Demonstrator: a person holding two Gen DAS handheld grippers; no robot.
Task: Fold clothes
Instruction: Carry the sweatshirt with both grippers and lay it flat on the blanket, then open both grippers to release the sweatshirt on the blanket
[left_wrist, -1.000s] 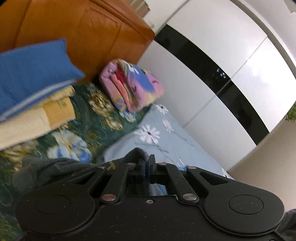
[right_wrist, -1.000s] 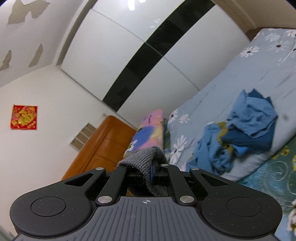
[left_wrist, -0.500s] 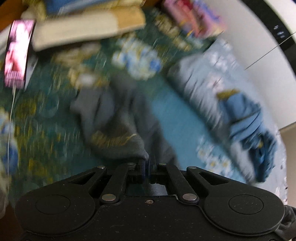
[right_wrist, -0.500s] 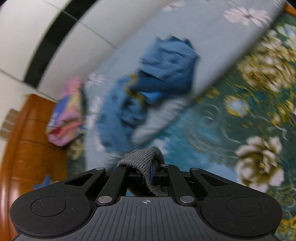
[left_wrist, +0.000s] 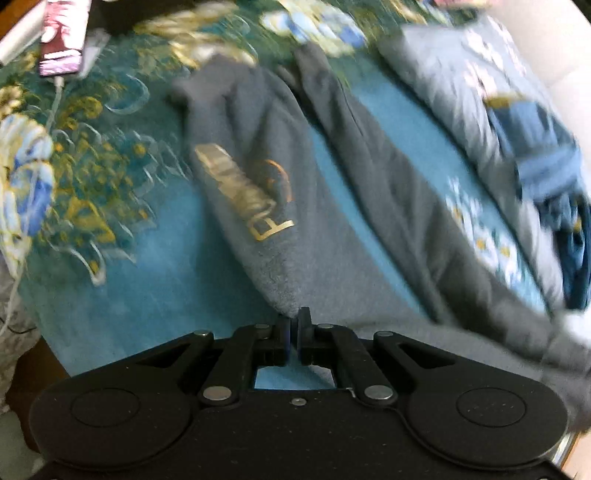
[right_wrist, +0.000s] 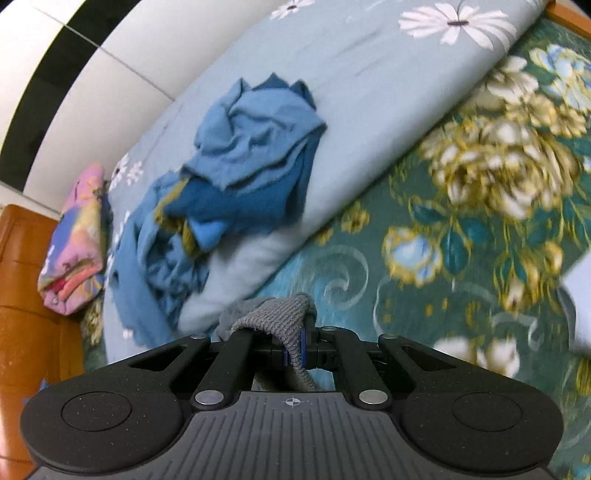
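A grey fleece garment (left_wrist: 280, 192) with gold lettering lies spread on the teal floral blanket (left_wrist: 122, 280) in the left wrist view. My left gripper (left_wrist: 294, 321) is shut on its near edge, pointing steeply down at it. In the right wrist view my right gripper (right_wrist: 301, 334) is shut on a ribbed grey cuff (right_wrist: 275, 315) of the same garment, which drapes over the left finger. Most of the garment is hidden in that view.
A heap of blue clothes (right_wrist: 236, 173) lies on the pale blue daisy sheet (right_wrist: 369, 92). A pink patterned folded bundle (right_wrist: 74, 243) sits by the wooden headboard (right_wrist: 26, 280). A phone (left_wrist: 64, 35) with a white cable lies at the blanket's far left.
Both grippers have tipped downward and dropped toward the bed, still clamped on the grey garment. The wardrobe and wall have left both views; the garment now lies stretched out under the left gripper.
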